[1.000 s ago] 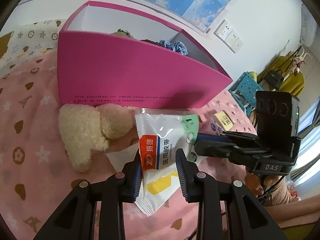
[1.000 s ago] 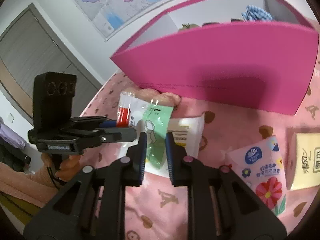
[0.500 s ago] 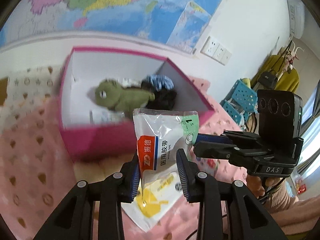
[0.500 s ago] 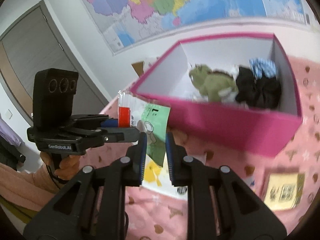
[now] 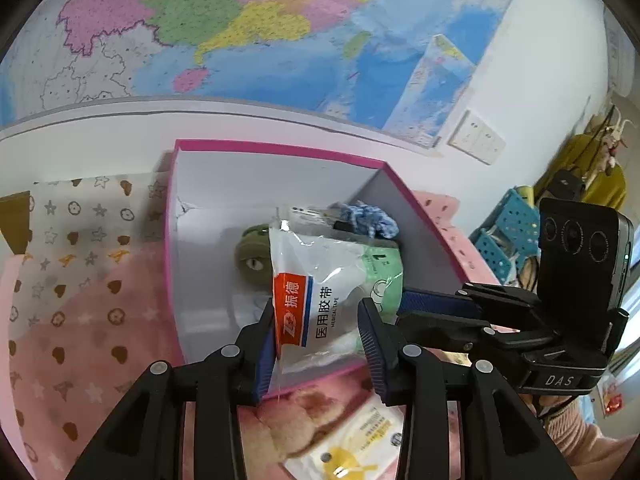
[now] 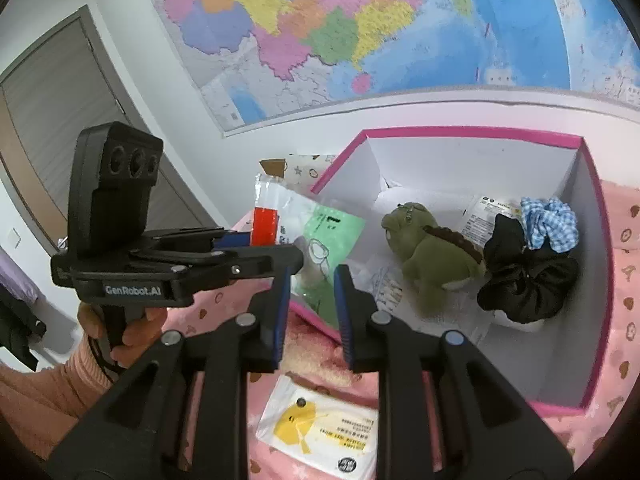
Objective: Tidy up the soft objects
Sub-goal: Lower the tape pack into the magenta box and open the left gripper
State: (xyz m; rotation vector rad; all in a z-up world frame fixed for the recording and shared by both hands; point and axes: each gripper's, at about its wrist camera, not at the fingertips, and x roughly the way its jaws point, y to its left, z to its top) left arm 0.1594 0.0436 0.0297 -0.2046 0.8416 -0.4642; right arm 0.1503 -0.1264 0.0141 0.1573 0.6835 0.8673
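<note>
Both grippers hold one medical tape bag (image 5: 320, 292) above the front rim of the pink box (image 5: 280, 148). My left gripper (image 5: 318, 334) is shut on its white lower part. My right gripper (image 6: 310, 296) is shut on its green side (image 6: 320, 248). The box (image 6: 460, 134) holds a green plush toy (image 6: 432, 256), a black scrunchie (image 6: 524, 280), a blue checked scrunchie (image 6: 552, 224) and small packets. In the left wrist view the plush (image 5: 254, 260) is partly hidden behind the bag.
A cream plush (image 5: 296, 420) and a white packet with a yellow mark (image 6: 320, 436) lie on the pink blanket (image 5: 80, 340) in front of the box. A wall map (image 6: 360, 20) hangs behind it. A blue crate (image 5: 504, 232) stands at the far right.
Both grippers have lifted the tape bag from the blanket beside the box up to above its front rim; the box's inside has come into view.
</note>
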